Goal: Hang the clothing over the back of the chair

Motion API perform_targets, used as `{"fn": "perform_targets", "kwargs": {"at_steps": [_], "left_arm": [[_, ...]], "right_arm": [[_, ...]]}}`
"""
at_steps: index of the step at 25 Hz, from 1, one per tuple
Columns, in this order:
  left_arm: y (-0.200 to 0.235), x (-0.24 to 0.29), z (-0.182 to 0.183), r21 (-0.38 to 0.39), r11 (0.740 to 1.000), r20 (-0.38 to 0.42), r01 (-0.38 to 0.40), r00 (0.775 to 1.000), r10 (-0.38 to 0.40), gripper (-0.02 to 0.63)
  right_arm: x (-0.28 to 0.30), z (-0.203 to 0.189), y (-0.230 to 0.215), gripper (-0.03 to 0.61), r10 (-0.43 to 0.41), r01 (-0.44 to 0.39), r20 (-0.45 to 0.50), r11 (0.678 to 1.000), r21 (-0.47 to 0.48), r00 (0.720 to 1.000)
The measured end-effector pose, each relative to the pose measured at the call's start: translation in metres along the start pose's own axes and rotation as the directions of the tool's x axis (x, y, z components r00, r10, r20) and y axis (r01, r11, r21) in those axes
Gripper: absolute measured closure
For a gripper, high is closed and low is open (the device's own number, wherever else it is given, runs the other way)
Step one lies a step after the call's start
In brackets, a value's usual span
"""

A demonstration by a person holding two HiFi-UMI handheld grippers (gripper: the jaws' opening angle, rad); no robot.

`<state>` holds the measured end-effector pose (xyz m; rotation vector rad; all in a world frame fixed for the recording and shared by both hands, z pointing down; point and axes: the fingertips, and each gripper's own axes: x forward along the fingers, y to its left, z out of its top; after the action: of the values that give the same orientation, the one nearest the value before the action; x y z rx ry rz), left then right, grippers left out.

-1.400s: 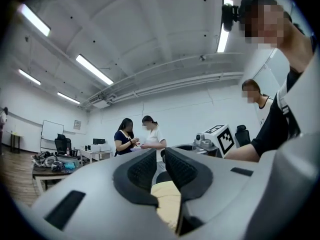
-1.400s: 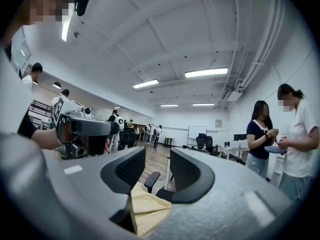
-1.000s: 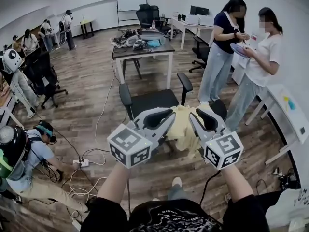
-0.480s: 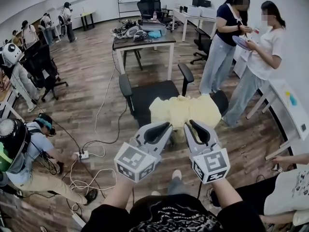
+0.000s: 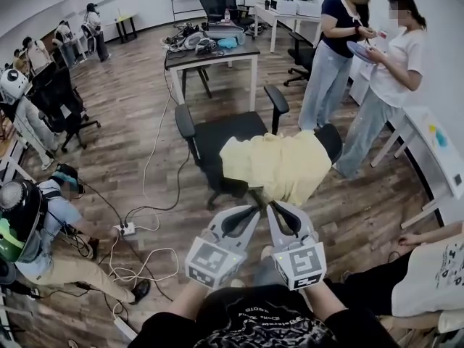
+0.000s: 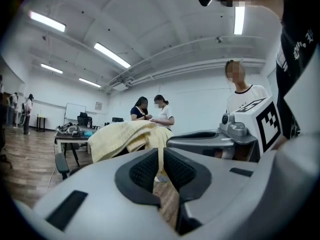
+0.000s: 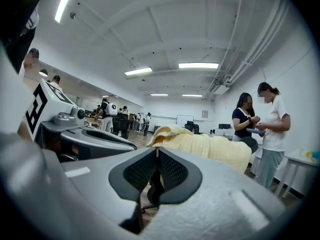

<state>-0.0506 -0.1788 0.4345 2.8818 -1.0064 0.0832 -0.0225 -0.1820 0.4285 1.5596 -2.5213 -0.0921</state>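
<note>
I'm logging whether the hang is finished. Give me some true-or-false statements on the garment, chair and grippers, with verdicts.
1. The yellow garment lies draped over the back of the chair. True.
2. The right gripper is clamped on the garment. False: its jaws are shut on nothing, clear of the cloth.
3. The left gripper grips the garment's hem. False: its jaws stand slightly apart with nothing between them.
4. Two people stand beyond the chair. True.
</note>
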Motion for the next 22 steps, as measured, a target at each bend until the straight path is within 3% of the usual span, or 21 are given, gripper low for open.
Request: {"fn": "perform_targets", "kwargs": {"at_steps": [9,22], "left_arm": [[-0.006,0.001,-0.049,-0.086,0.996,-0.045,-0.04,0.998,0.036,0.574],[-0.001,-0.001,-0.066,-0.131,0.987,-0.074,-0.09,0.994,0.08,0.601]], "right_arm": [[-0.007,-0.042,0.002,0.572,-0.038,0.041,-0.092,0.999,0.029,0.995],[-0.007,-0.066,0.015,0.572,-0.031,0.036,-0.155,0.999,0.029,0.987]]}}
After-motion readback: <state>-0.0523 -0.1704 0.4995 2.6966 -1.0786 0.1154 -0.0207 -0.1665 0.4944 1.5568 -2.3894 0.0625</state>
